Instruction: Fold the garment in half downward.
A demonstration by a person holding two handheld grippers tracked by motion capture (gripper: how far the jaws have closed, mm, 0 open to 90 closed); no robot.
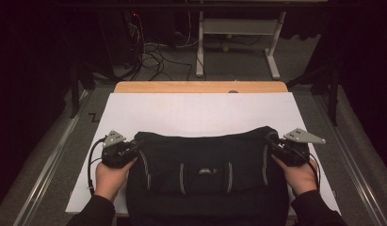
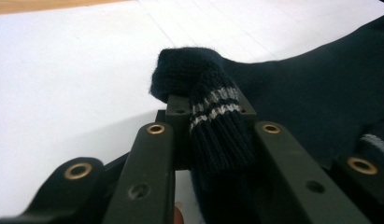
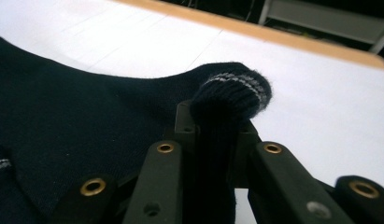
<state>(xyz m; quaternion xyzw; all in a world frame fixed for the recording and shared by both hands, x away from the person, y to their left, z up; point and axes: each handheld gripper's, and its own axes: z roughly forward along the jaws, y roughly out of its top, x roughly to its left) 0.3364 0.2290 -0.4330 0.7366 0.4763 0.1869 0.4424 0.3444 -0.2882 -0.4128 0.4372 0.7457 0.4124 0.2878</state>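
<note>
My left gripper (image 1: 131, 149) and right gripper (image 1: 275, 145) each clamp a ribbed, striped corner of the dark sweater (image 1: 205, 169), which lies at the near edge of the white sheet (image 1: 196, 110). Open sheet lies beyond it. The small chest label (image 1: 206, 171) is unreadable.

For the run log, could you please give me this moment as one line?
left gripper: shut on sweater corner | right gripper: shut on opposite corner | sweater partly on white sheet
</note>
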